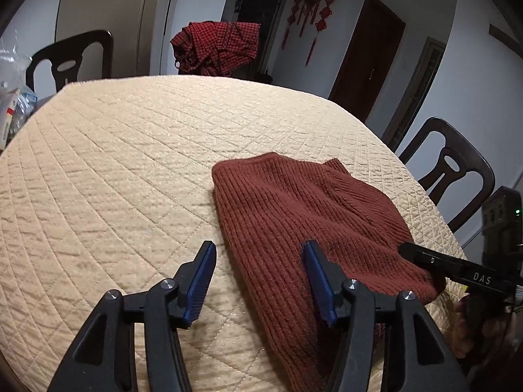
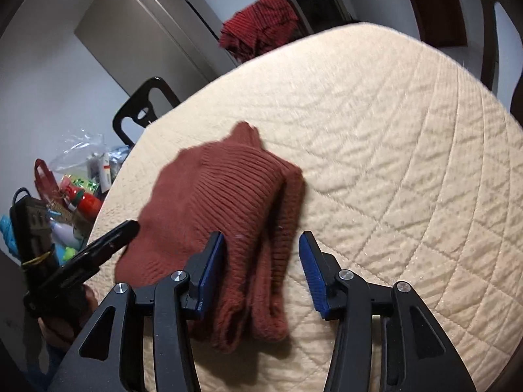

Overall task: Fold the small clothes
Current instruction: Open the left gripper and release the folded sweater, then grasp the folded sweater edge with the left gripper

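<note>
The sweater (image 1: 304, 215) is lying folded on the near right part of the quilted table (image 1: 130, 150), a rust-red ribbed knit doubled over on itself. The left gripper (image 1: 260, 281) is hovering with its jaws apart, the left blue pad over bare cloth and the right one over the knit's near left edge, pressing on nothing. The right gripper (image 2: 263, 271) is likewise standing open, straddling the sweater's near right fold without pinching it. The knit is looking soft, light and limp, so it will probably sag and stretch when lifted by a single point; its ribbing should give the pads good friction, and slipping seems unlikely. A sensible hold would be on the thick doubled edges at the near corners, one per gripper, gathering every layer so that the fold is not falling open. The left view is showing the flat top face, the far neck edge and the right gripper's tip reaching in from the right. The right view is revealing what that one is hiding: the stacked layers along the right side and the rolled near end (image 2: 261, 320), plus clutter (image 2: 78, 196) beyond the table's left edge.
</note>
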`<state>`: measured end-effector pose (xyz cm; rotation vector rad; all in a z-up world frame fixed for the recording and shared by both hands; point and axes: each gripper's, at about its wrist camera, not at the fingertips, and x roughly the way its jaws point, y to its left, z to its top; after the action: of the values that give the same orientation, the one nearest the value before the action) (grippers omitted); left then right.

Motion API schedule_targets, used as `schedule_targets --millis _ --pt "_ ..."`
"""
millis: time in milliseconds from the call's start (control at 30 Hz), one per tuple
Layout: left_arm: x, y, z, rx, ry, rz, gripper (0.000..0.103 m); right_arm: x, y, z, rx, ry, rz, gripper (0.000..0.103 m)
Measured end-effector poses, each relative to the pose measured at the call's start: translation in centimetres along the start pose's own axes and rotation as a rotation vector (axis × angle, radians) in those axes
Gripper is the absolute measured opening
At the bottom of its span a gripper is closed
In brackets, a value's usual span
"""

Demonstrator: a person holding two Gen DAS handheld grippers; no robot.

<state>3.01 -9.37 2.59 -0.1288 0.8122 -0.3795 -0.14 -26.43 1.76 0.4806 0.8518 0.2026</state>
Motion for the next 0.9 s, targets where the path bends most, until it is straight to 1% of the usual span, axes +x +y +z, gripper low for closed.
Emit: schedule_targets --millis 200,367,467,600,633,667,700,833,900 --pt "0.9 0.5 -0.3 -0.047 0.030 -0.059 0.065 -0.1 -0.5 0.0 0.005 0.002 0.029 0.051" --pt "1.4 0.6 -0.6 -0.074 0.060 -0.111 0.065 -0.3 -1.0 0.0 0.029 0.015 0.061 0.048" --pt "1.4 0.2 -1.2 -0.066 0.075 -0.139 0.065 -0.4 -1.4 -0.2 0.041 0.035 0.097 0.044" --pt "1.8 0.1 -1.0 -0.063 0.087 -0.151 0.065 -0.1 -1.8 0.1 0.049 0.045 0.127 0.040" --pt "1.9 0.0 -0.9 -0.059 0.088 -0.151 0.065 0.0 -1.8 0.2 0.048 0.050 0.132 0.037" --pt "2.0 -0.1 -0.8 -0.049 0.088 -0.147 0.064 0.2 -1.7 0.4 0.047 0.056 0.137 0.036" --pt "2.0 -0.2 -0.7 -0.042 0.087 -0.145 0.059 0.4 -1.7 0.6 0.046 0.059 0.145 0.033" --pt "1.9 -0.3 -0.4 -0.046 0.089 -0.157 0.049 0.5 -1.7 0.7 0.055 0.073 0.184 0.024" --pt "1.5 -0.5 -0.4 -0.036 0.080 -0.148 0.042 0.2 -1.5 0.6 0.050 0.070 0.193 0.022"
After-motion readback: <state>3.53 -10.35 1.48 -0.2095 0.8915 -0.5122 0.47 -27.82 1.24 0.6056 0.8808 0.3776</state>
